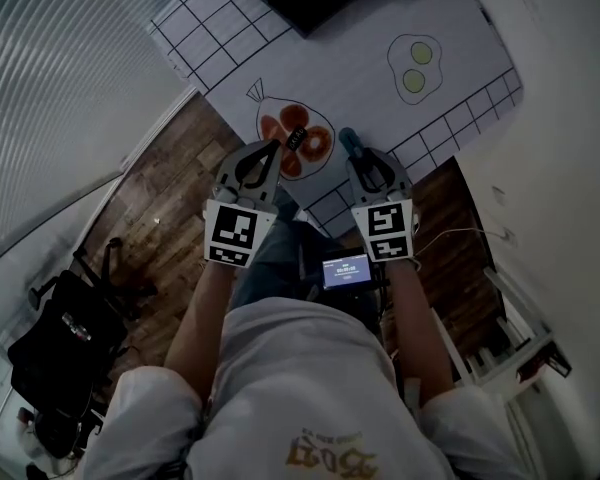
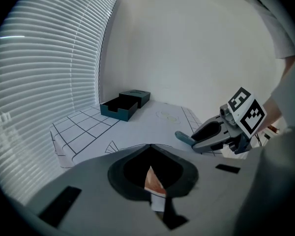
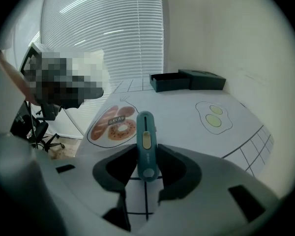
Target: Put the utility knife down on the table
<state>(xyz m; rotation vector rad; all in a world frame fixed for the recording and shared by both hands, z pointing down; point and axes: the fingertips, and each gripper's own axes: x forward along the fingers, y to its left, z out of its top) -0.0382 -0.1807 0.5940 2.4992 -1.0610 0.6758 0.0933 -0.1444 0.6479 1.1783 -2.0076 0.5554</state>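
1. Your right gripper [image 1: 368,160] has its jaws closed on a slim teal plastic utility knife [image 3: 146,149] with a pale yellow slider. The pads press its two sides near the rear end, and most of its length sticks out ahead of the jaws.
2. The utility knife is not down yet. It hangs over the near edge of the tabletop [image 1: 380,28], above the black-lined grid squares printed on the white mat [image 3: 182,112] (the left gripper view shows its tip clear of the surface).
3. Your left gripper [image 1: 270,154] has its jaws brought together at the tips, with nothing between them. It hovers beside the right one, over the same near edge.
4. Just beyond the two grippers, the mat carries an orange-red drawing of bagged bread [image 1: 298,140].
5. Toward the right edge of the tabletop there is an outline drawing of two fried eggs [image 1: 415,66] with yellow-green yolks.
6. A dark teal open box [image 3: 187,80] sits at a far corner of the tabletop, against the wall and near the white slatted blinds [image 2: 39,82].
7. Off the tabletop, on your left, a black office chair [image 1: 65,348] stands on the brown wooden floor [image 1: 180,168].
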